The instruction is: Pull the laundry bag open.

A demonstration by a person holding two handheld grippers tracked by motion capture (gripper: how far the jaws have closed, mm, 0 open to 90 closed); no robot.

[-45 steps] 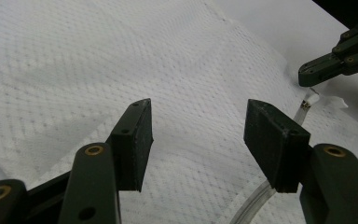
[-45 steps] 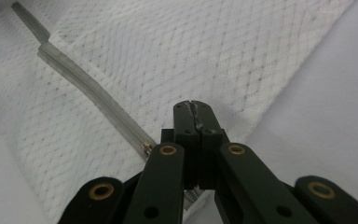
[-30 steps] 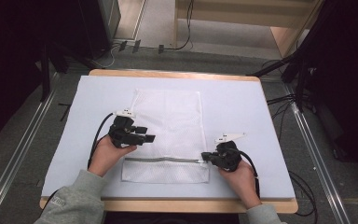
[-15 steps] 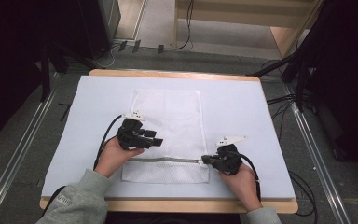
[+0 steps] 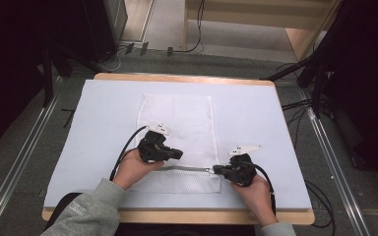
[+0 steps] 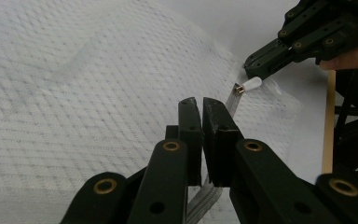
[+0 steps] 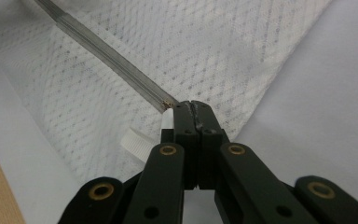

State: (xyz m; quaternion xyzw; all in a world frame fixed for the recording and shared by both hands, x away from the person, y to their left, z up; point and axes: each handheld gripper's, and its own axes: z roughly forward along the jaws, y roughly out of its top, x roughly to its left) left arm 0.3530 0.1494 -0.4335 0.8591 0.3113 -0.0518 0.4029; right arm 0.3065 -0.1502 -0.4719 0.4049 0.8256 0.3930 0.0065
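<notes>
1. Bag (image 5: pixel 177 132), white mesh, lies flat mid-table with its zipper (image 5: pixel 189 168) along the near end.
2. Left gripper (image 5: pixel 174 155) has slid in from the bag's left side toward the zipper since a second ago; its jaws have just been closing and now pinch the zipper tape (image 6: pixel 216 186).
3. Right gripper (image 5: pixel 217 170) stays clamped on the pull (image 6: pixel 251 84) at the right end.
4. Judgement: both ends are braced, so the zipper looks ready to run.

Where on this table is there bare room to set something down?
Free: the blue mat left of the mesh bag and right of it, toward the far wooden edge. Crowded: the near side, where the left gripper and right gripper pinch the zipper.
</notes>
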